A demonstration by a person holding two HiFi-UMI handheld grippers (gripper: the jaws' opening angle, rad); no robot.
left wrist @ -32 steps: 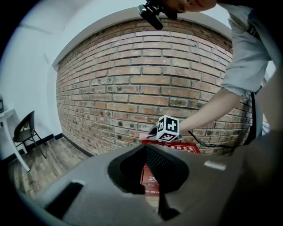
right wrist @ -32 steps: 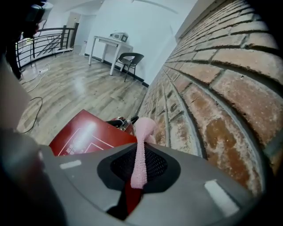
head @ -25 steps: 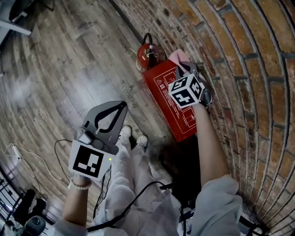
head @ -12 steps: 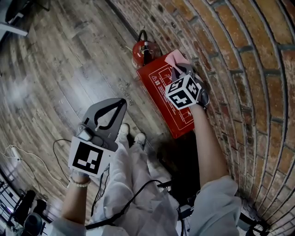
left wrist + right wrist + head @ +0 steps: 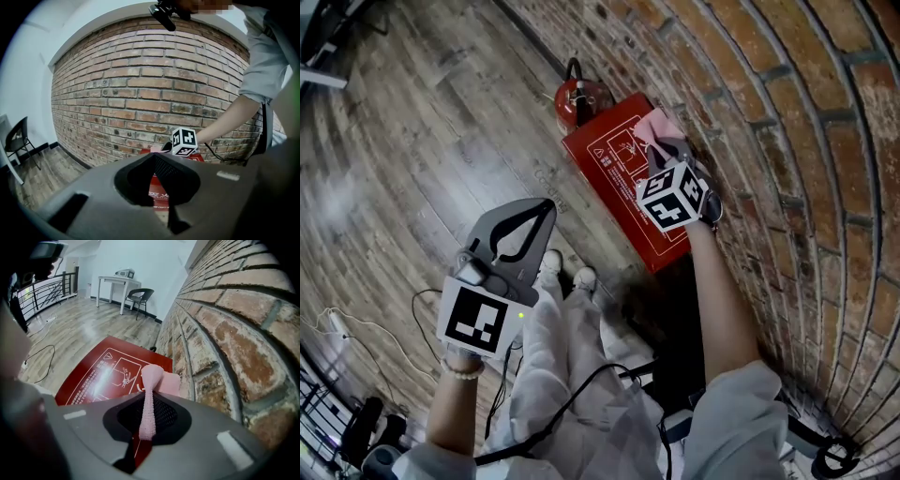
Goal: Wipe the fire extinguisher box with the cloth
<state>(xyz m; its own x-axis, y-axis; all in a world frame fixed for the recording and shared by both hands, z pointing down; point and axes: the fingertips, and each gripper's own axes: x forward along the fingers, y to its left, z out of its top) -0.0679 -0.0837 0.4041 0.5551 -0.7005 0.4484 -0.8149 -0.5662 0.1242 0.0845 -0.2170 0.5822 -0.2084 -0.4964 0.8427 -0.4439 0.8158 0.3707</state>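
One left gripper point(image 5: 546, 206): jaws together, nothing between.
Right gripper point(image 5: 146, 401): jaws clamped on pink cloth point(image 5: 152, 373).
Cloth: on fire extinguisher box point(image 5: 605, 155), at its edge by brick wall point(image 5: 787, 112).

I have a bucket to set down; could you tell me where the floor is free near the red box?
The floor left of the box is bare. The extinguisher crowds its far end, the brick wall its right.
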